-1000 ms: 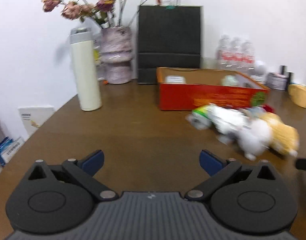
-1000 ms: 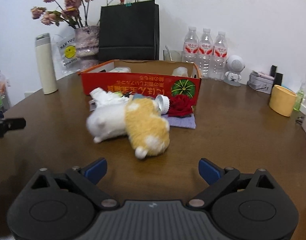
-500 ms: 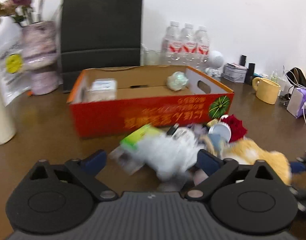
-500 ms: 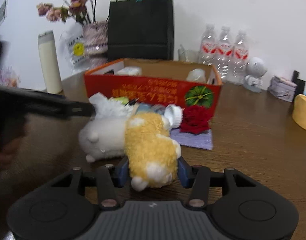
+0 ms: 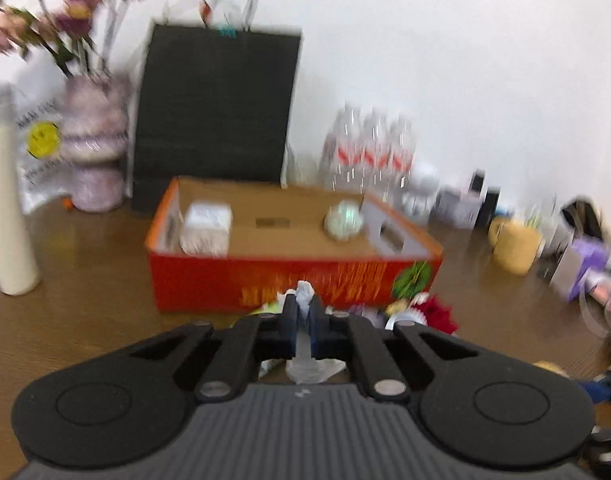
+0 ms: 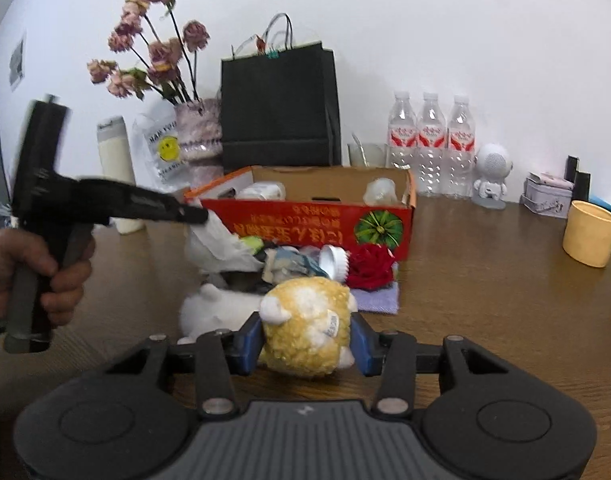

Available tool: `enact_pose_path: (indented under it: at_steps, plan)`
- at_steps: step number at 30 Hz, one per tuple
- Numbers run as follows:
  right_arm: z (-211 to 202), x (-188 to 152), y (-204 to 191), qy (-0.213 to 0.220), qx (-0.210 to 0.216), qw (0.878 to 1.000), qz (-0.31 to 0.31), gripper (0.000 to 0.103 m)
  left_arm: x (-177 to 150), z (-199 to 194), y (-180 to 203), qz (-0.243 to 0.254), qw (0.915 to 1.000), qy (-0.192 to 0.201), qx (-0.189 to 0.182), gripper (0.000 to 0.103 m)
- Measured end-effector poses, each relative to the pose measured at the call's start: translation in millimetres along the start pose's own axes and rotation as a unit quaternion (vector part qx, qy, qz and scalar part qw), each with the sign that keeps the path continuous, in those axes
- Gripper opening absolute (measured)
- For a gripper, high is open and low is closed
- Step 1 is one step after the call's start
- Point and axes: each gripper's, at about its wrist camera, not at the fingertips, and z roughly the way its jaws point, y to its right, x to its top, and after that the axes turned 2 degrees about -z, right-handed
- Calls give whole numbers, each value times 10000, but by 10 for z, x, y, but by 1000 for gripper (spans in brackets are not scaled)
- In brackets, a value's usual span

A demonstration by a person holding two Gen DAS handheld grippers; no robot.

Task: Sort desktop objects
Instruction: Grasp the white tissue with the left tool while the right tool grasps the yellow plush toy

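My left gripper [image 5: 303, 322] was closed on a crumpled white plastic bag [image 5: 305, 294] before the red cardboard box [image 5: 289, 280]. My right gripper [image 6: 307, 338] clamped the yellow plush toy [image 6: 307, 328], box at twelve o'clock.

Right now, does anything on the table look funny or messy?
Yes. The writing on the red box is upside down. In front of it, a red rose, a white cap and wrappers lie jumbled in a heap, and a white plush toy lies tipped over.
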Motion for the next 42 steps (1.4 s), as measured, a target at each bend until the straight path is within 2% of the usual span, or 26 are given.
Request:
enact_pose_path:
  at_steps: [4,6,8,10,12,13,16,18,20,21,22,23,24,25,26,27,28,29,31,33,35,37,39,41,42]
  plan:
    - [-173,71,-92,54,202,9998,-56,39,1,-578,-165,-183,9992,307,-194,7]
    - [-273,85,-132,3,272,9996,-38,38,-118,-723,-252,-324,9994,128,-49,7]
    - [-382,95,-175,-56,319,9995,-10,38,-314,-872,-351,-625,9979,-121,-133,7]
    - [-500,117,-227,-163,380,9991,41,38,-524,-1023,-392,-697,9968,-319,-218,7]
    - [-645,159,-297,-213,572,9980,147,31,-695,-1130,-395,-663,9964,-481,-203,7]
    - [-699,194,-337,-250,659,9974,178,19,-770,-1170,-392,-609,9962,-595,-209,7]
    - [-708,287,-487,-454,562,9974,-32,15,-900,-1214,-382,-392,9968,-701,-7,9]
    - [-579,269,-571,-598,527,9967,-142,15,-955,-1153,-401,-359,9954,-789,420,11]
    - [-361,206,-617,-811,575,9950,-66,18,-1004,-1106,-435,-389,9941,-841,565,32]
    - [-252,165,-630,-845,570,9948,-22,18,-1017,-1081,-432,-410,9938,-879,541,52]
    - [-165,129,-646,-892,509,9947,-35,19,-1024,-1084,-417,-373,9940,-884,521,60]
    - [-114,113,-655,-942,385,9948,-37,20,-1031,-1103,-391,-291,9947,-849,497,61]
    - [-113,110,-648,-934,290,9952,15,22,-1035,-1129,-355,-154,9956,-812,440,65]
    - [-154,113,-630,-879,281,9957,85,32,-1038,-1157,-314,13,9962,-778,381,78]
    - [-216,123,-604,-807,298,9962,145,53,-1031,-1159,-278,138,9963,-757,384,83]
    - [-284,131,-568,-748,258,9966,207,66,-1023,-1163,-240,236,9961,-734,428,84]
    - [-341,142,-520,-729,140,9968,300,85,-1008,-1152,-205,313,9961,-712,427,85]
    - [-386,157,-463,-728,11,9964,431,89,-999,-1134,-176,352,9962,-718,355,86]
    - [-402,186,-339,-809,-54,9940,732,88,-1008,-1068,-107,487,9953,-830,140,97]
    - [-274,181,-226,-1047,-92,9895,990,88,-1067,-973,-25,797,9917,-1008,85,97]
    - [-50,150,-167,-1468,-187,9827,1115,87,-1116,-873,18,976,9878,-1166,324,94]
    - [136,110,-158,-1744,-135,9776,1169,85,-1151,-822,3,962,9866,-1254,400,78]
    - [238,99,-184,-1726,114,9772,1229,84,-1158,-794,-57,760,9879,-1321,294,65]
    - [326,122,-255,-1724,326,9781,1118,80,-1156,-794,-97,714,9885,-1308,241,63]
    - [361,146,-292,-1744,323,9791,994,80,-1150,-808,-112,707,9887,-1301,250,59]
